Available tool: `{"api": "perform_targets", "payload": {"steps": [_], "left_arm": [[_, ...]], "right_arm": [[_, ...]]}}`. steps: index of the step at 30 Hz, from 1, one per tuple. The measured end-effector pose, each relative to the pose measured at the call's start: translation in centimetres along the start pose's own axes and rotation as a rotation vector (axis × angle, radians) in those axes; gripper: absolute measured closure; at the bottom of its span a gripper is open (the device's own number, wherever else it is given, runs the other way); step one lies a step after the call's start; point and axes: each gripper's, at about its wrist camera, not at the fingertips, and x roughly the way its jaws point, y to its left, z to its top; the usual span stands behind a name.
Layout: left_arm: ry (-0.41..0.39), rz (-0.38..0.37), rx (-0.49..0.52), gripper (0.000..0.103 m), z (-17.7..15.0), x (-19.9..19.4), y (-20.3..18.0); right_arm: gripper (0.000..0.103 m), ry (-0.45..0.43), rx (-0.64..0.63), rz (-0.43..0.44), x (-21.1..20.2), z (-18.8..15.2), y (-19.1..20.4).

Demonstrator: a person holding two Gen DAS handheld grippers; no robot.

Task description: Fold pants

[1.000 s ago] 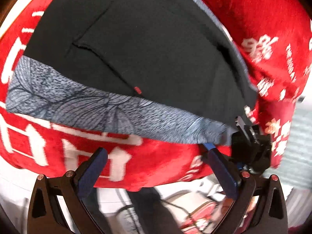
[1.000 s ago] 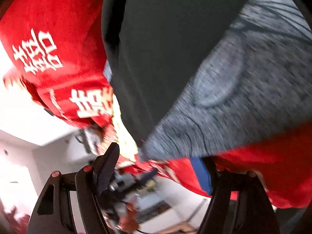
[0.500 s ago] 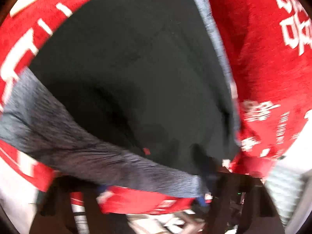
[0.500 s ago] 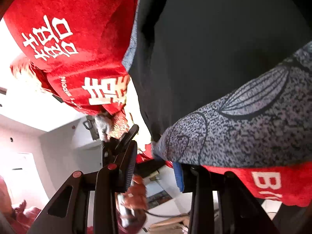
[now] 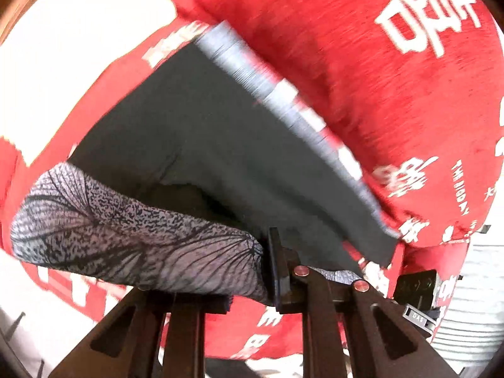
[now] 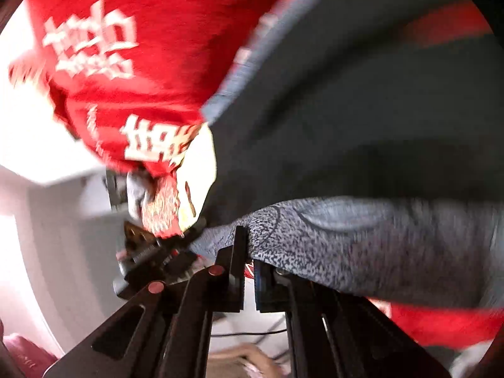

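Note:
The pants are black point(image 5: 201, 145) with a grey patterned waistband point(image 5: 126, 239). They lie on a red cloth with white characters point(image 5: 362, 72). My left gripper point(image 5: 264, 271) is shut on the waistband and lifts that edge off the cloth. In the right wrist view the black pants point(image 6: 362, 100) fill the upper right, and the grey waistband point(image 6: 362, 245) runs across the lower right. My right gripper point(image 6: 249, 252) is shut on the waistband's end and holds it raised.
The red cloth point(image 6: 132, 31) covers the surface under the pants and hangs over its edge. The other gripper's black body point(image 5: 415, 289) shows at the lower right of the left wrist view. Pale walls point(image 6: 47, 236) and floor lie beyond the edge.
Both grippers were open at the waistband edge one second ago. They have closed on the waistband and lifted it; the band now curls up off the red cloth.

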Motion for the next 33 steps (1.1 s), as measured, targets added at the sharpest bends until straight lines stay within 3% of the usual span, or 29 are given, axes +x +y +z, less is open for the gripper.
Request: {"api": "perform_targets", "payload": {"steps": [5, 11, 15, 18, 20, 21, 22, 23, 25, 28, 31, 33], "left_arm": [[-0.050, 0.033, 0.144, 0.084, 8.2, 3.2, -5.2], [-0.011, 0.149, 0.195, 0.081, 15.7, 12.1, -4.7], [0.033, 0.122, 0.132, 0.079, 17.6, 15.4, -2.5], [0.045, 0.067, 0.117, 0.079, 17.9, 14.1, -1.8], [0.021, 0.087, 0.162, 0.070, 17.8, 11.5, -2.0], [0.006, 0.102, 0.180, 0.054, 17.6, 10.4, -1.9], [-0.025, 0.133, 0.208, 0.047, 17.3, 8.6, -1.9], [-0.049, 0.154, 0.237, 0.047, 16.9, 7.1, -2.1], [-0.051, 0.182, 0.272, 0.047, 16.4, 5.9, -2.1], [-0.030, 0.209, 0.342, 0.045, 15.4, 6.5, -2.4], [0.007, 0.273, 0.381, 0.041, 14.6, 11.0, -2.9], [-0.007, 0.385, 0.395, 0.038, 14.8, 13.9, -2.9]], "right_arm": [[0.098, 0.000, -0.091, -0.067, 0.1, 8.6, 2.5], [0.098, -0.037, -0.130, -0.223, 5.5, 17.9, 2.2], [0.096, -0.072, -0.086, -0.320, 8.7, 20.3, -1.0], [0.094, -0.104, -0.030, -0.318, 9.3, 20.3, -2.2], [0.077, -0.100, -0.035, -0.306, 8.8, 20.1, -1.5], [0.048, -0.095, -0.051, -0.306, 8.5, 19.9, -0.6], [0.021, -0.095, -0.063, -0.312, 8.1, 19.8, 0.1], [0.017, -0.099, -0.081, -0.328, 7.6, 19.3, 1.2], [0.020, -0.086, -0.121, -0.330, 7.0, 18.2, 3.1], [0.059, -0.072, -0.134, -0.348, 7.3, 17.3, 3.5], [0.061, -0.049, -0.139, -0.461, 9.2, 17.8, 2.2], [0.062, -0.081, -0.123, -0.565, 9.7, 18.7, 0.8]]}}
